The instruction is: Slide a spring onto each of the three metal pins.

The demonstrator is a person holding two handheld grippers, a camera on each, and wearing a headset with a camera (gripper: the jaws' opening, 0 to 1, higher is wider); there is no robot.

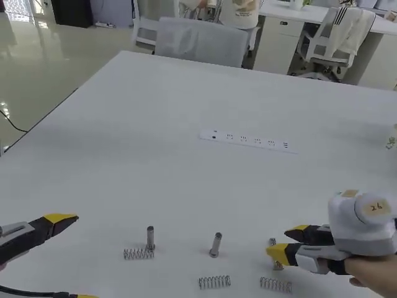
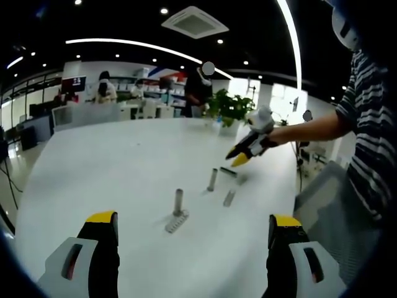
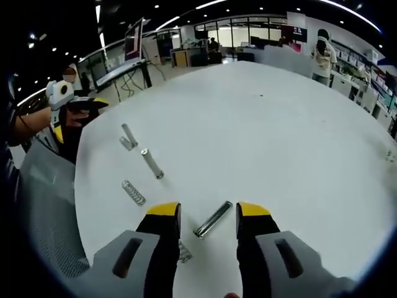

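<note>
The right gripper view shows the right tongs (image 3: 208,212) released, jaws apart with the third pin (image 3: 213,219) between them, which the head view partly covers with the jaw tips. The left gripper view shows the left tongs (image 2: 194,218) spread wide, grasping nothing. The left pin (image 1: 150,236) and middle pin (image 1: 216,244) stand upright on the tabletop (image 1: 186,186), three springs (image 1: 138,253) (image 1: 214,282) (image 1: 275,285) lie loose beside them, and bare surface runs back to a power strip (image 1: 245,139).
</note>
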